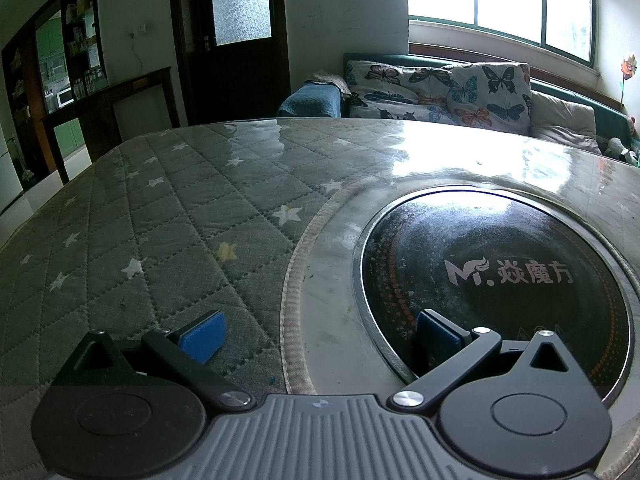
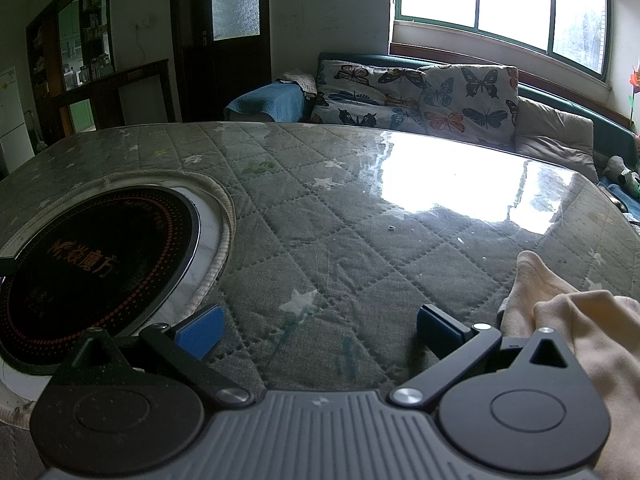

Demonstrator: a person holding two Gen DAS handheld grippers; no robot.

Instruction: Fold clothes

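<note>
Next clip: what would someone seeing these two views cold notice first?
Probably the round black cooktop set into the quilted star-print table cover, between the two views. Next, the window glare on the clear sheet over the table, with the butterfly cushions on the sofa behind. The cream garment lies only at the right view's lower right edge; both the left tool and right tool are open, holding nothing.

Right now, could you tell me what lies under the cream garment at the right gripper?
The cream garment lies on the quilted star-print table cover. Whatever is beneath its folds is hidden, and its lower part runs behind the right gripper.
</note>
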